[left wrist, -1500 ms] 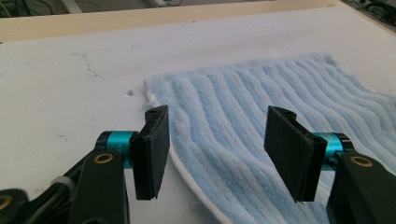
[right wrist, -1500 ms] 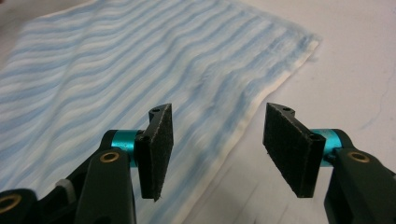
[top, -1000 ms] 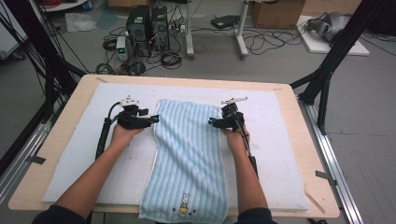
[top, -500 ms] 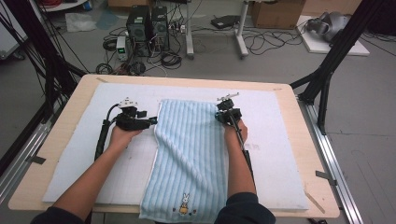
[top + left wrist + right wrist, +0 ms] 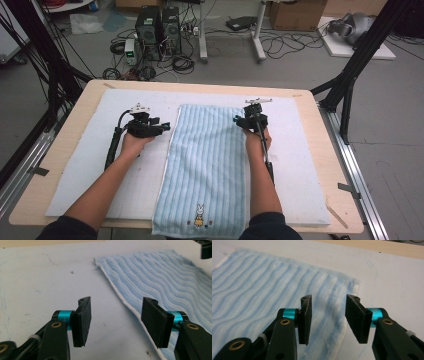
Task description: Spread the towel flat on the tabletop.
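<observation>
Towel [image 5: 207,165], light blue and striped, spread flat down the middle of a white mat [image 5: 85,180] on the wooden surface [image 5: 75,102], near end hanging over the near edge. Left gripper [image 5: 161,128] just left of the towel's left hem, fingers [image 5: 82,320] apart, just closing slightly, nothing between. Right gripper [image 5: 239,120] over the far right corner, fingers [image 5: 305,317] apart, just reopened, clamping nothing.

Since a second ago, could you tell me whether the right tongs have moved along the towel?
Yes. In the high view the right tongs went toward the blue striped towel's far right corner and have since backed off slightly; their jaws have just been opening, nothing pinched between them.
</observation>
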Demonstrator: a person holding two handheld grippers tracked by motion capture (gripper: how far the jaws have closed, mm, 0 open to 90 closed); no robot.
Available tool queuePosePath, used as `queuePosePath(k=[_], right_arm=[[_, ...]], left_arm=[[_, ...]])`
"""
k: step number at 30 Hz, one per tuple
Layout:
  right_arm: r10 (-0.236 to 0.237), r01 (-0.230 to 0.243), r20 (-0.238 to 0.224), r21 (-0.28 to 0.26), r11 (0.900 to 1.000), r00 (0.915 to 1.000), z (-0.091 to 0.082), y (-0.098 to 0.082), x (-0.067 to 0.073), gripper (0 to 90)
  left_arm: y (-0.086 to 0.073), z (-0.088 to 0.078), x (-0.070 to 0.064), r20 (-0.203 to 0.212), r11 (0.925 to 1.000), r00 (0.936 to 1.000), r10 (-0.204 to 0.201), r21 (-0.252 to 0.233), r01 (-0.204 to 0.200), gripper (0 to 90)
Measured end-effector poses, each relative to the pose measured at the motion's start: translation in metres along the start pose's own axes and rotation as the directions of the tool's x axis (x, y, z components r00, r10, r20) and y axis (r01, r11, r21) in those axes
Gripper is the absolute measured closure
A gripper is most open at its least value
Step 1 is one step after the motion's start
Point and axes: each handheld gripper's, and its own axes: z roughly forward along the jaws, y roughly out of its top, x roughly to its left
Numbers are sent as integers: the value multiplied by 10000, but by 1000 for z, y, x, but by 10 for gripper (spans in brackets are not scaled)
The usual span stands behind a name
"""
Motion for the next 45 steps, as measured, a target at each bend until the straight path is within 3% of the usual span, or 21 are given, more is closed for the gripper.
queuePosePath(k=[3, 6, 13, 17, 18, 19, 20, 22, 24, 27, 29, 32, 34, 36, 41, 44, 45], right_arm=[[-173, 174, 135, -69, 9998, 9998, -11, -4, -4, 558], [103, -99, 199, -161, 9998, 9997, -23, -11, -14, 543], [417, -410, 292, -236, 9989, 9987, -51, -32, -31, 530], [408, -404, 251, -177, 9990, 9989, -60, -45, -37, 516], [424, -419, 278, -176, 9990, 9987, -61, -47, -37, 514], [461, -457, 279, -147, 9988, 9985, -62, -49, -38, 512], [479, -476, 264, -125, 9988, 9985, -63, -51, -40, 510], [543, -541, 264, -76, 9985, 9982, -62, -52, -41, 509], [578, -577, 230, -82, 9983, 9981, -61, -52, -40, 508], [367, -366, 116, -79, 9993, 9993, -58, -51, -35, 510], [278, -277, 37, -102, 9996, 9996, -56, -50, -30, 513], [207, -209, -182, -135, 9997, 9996, -50, -49, -24, 524], [86, -88, -429, -41, 10000, 9990, -43, -49, -19, 540], [-18, 18, -657, 8, 10000, 9978, -35, -48, -14, 560], [-107, 120, -1041, 121, 9999, 9945, -13, -41, -1, 633], [-898, 944, -806, 558, 9940, 9927, 3, -35, 7, 803], [-843, 890, -925, 470, 9949, 9921, 5, -34, 6, 856]], left_arm=[[4, 8, 1, 72, 9998, 9999, -134, 168, 132, 444], [11, 21, -1, 198, 9990, 9998, -62, 439, 53, 512], [30, 58, -1, -318, 9932, 9983, 493, 1067, -456, 533], [32, 72, -7, -562, 9891, 9947, 858, 1247, -783, 584], [32, 72, -11, -872, 9851, 9885, 1234, 1314, -1113, 613], [32, 72, -13, -749, 9834, 9878, 1363, 1309, -1258, 677], [32, 72, -14, -713, 9825, 9875, 1404, 1329, -1301, 820], [32, 73, -14, -817, 9813, 9854, 1495, 1348, -1377, 876], [32, 72, -11, -1306, 9823, 9801, 1494, 1331, -1320, 880], [33, 69, -1, -1780, 9877, 9769, 1183, 1227, -973, 882], [33, 67, 4, -1829, 9903, 9784, 967, 1159, -762, 882], [32, 65, 8, -1650, 9928, 9840, 667, 1090, -490, 833], [30, 63, 10, -1518, 9955, 9880, 286, 937, -144, 654], [29, 58, 11, -1313, 9959, 9912, 158, 901, -39, 572], [24, 41, 10, -957, 9981, 9953, -175, 569, 230, 550], [22, 30, 11, -671, 9979, 9974, -265, 567, 303, 550], [20, 26, 11, -643, 9983, 9974, -338, 445, 367, 554]])
